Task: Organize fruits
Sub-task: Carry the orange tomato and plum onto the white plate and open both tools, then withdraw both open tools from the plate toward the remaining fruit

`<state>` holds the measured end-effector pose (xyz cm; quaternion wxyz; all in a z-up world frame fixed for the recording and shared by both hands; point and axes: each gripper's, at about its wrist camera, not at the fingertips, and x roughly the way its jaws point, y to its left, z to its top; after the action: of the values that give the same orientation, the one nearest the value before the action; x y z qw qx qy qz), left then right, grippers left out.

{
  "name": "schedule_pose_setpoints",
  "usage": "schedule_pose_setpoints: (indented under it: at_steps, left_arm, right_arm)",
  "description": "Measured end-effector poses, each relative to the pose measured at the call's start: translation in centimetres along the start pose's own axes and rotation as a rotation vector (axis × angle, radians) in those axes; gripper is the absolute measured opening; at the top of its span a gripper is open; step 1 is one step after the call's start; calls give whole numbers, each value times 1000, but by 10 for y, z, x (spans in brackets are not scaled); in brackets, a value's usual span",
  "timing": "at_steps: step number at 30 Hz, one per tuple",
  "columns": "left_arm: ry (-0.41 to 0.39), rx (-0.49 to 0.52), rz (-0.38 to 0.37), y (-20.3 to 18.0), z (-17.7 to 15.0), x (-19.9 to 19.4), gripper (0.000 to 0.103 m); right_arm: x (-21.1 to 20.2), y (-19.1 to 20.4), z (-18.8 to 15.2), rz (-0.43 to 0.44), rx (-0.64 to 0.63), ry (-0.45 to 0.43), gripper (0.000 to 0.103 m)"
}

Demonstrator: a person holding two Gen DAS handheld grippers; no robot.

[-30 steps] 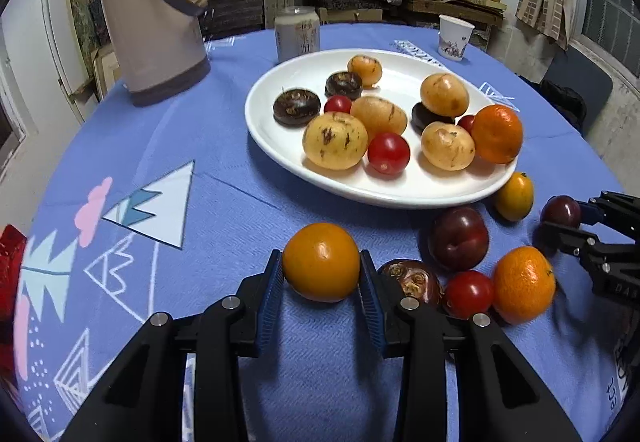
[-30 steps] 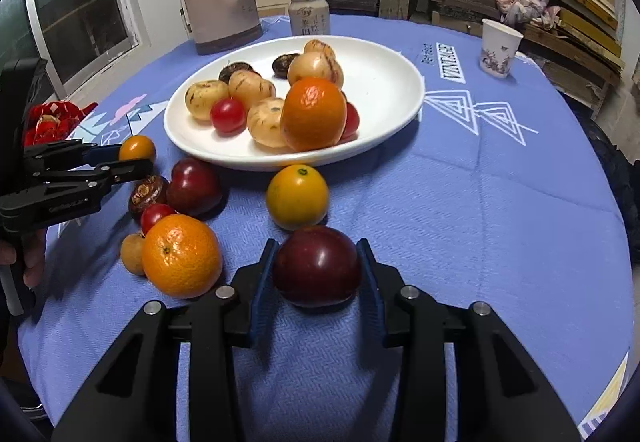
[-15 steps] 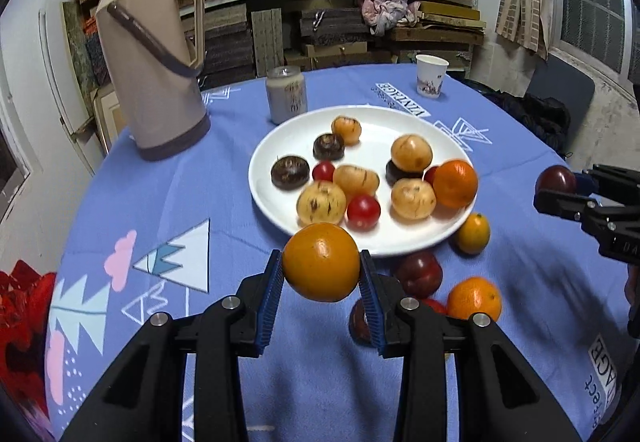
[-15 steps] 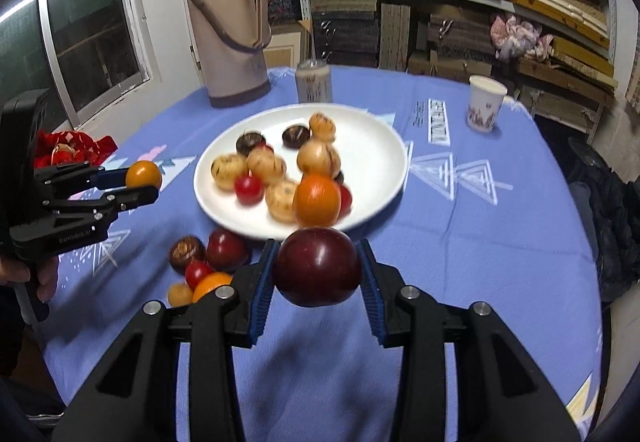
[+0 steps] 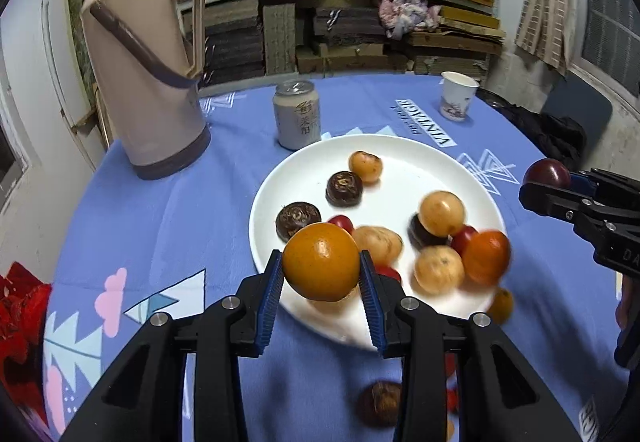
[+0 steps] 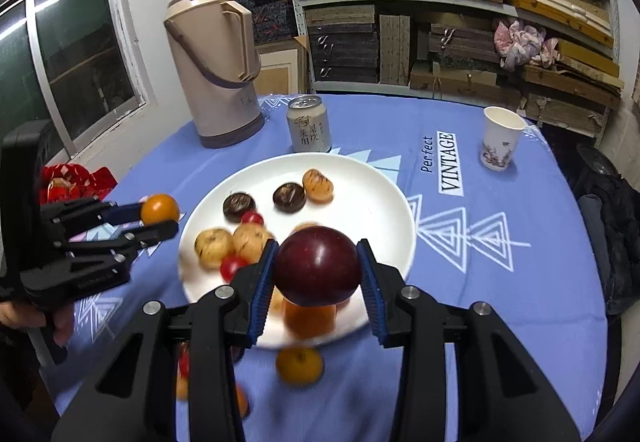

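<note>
- White plate (image 5: 472,178) holds mixed small fruits.
- Left gripper (image 5: 321,282) clamps an orange (image 5: 320,262) between its pads.
- Right gripper (image 6: 318,278) clamps a plum (image 6: 316,270) likewise.

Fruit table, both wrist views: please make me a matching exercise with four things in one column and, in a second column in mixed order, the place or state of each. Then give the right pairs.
Things:
1. orange
2. dark red plum
3. drink can
4. paper cup

Places or states:
A. stands empty on the blue cloth, far right
B. clamped in the left gripper
C. stands just behind the white plate
D. clamped in the right gripper

Pairs: 1-B, 2-D, 3-C, 4-A
</note>
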<state>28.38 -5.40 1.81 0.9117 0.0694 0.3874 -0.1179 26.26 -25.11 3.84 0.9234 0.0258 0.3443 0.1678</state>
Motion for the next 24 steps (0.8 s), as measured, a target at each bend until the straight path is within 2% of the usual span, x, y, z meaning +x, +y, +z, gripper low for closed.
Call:
schedule_pose_setpoints:
  at_steps: [6,13,15,17,18,19,24]
  left_arm:
    - [28,-26,9,5,15,27,38]
    - [40,-37,18,5,29,51,38]
    - [44,-39,25,3,31,57,38]
    - [32,-38,51,1,31,58,52]
    - [20,-36,68,1,31,56,66]
    - [-2,-33,82,0,30,52,69]
    - [-22,-15,98,1,27,41,69]
  right_arm:
    - [48,-6,19,4,25,47,39]
    - [87,-22,22,9,103,76,39]
    - [94,-28,21,28,142,76,42]
    - [96,-33,19,47,170,80,52]
    - [96,-33,18,43,169,77,52]
    - [95,-33,18,44,164,75,52]
    - [78,-33,12,46,162,55,55]
